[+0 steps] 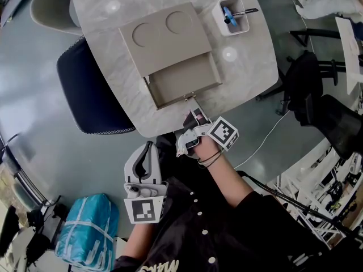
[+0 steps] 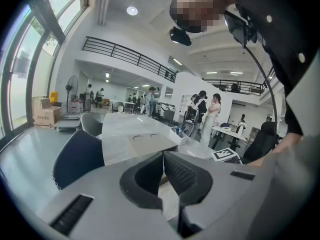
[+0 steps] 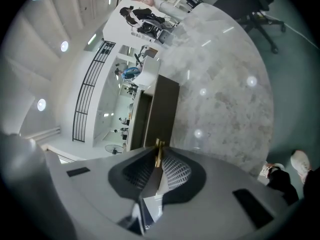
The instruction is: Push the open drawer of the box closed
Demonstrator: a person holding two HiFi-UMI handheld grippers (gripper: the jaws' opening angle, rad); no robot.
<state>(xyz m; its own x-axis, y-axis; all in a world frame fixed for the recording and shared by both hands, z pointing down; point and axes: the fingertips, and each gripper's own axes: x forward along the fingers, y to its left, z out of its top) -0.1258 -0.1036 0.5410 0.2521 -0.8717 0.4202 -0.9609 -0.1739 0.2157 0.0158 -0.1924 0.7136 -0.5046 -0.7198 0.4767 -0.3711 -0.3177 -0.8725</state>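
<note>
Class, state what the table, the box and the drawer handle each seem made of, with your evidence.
The table looks like polished marble: grey veins, lamp glare. The box is matte brown, perhaps painted wood or board. The handle seems brass-coloured metal, slightly shiny.

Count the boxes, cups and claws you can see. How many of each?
Boxes: 1, the box with the open drawer
Cups: 1, the white cup
Claws: 2, the left claw and the right claw, shut on the drawer handle
Total: 4
</note>
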